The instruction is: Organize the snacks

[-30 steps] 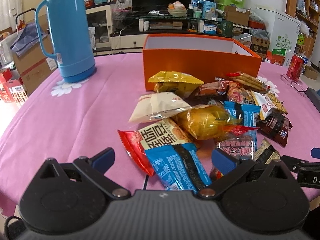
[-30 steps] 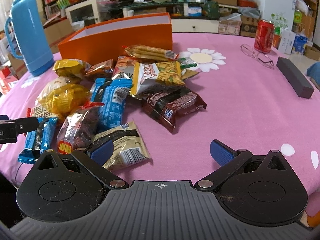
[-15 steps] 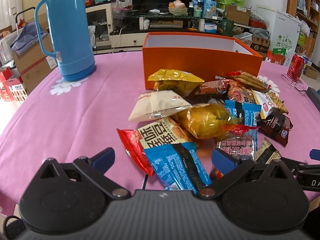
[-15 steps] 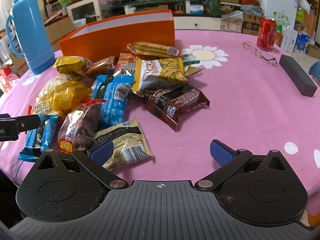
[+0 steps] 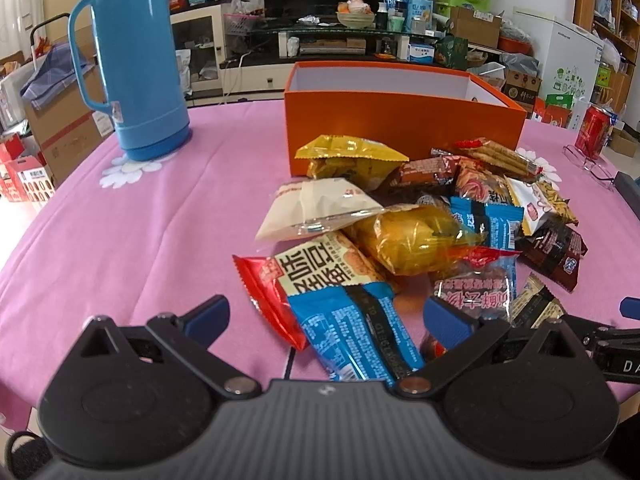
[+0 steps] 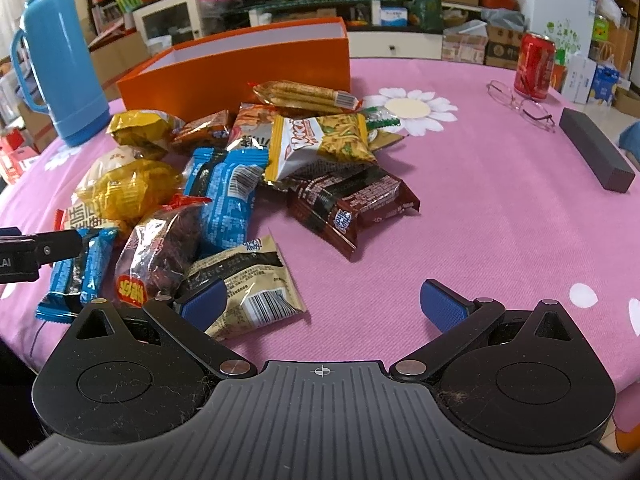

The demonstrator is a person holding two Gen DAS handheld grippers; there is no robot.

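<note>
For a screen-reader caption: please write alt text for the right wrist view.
An open claw hovers above a pink tablecloth, a heap of snack packets to its left before an open orange box. A red can and glasses lie far right.

Snack pkts point(image 5: 420, 236) heaped beside empty orange box point(image 5: 400, 120).

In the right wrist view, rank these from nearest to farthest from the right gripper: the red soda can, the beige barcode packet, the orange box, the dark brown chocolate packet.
Measured from the right gripper:
1. Beige barcode packet, by the left finger.
2. Dark brown chocolate packet, ahead at the centre.
3. Orange box, behind the pile, left of centre.
4. Red soda can, far right, beside the glasses.
</note>
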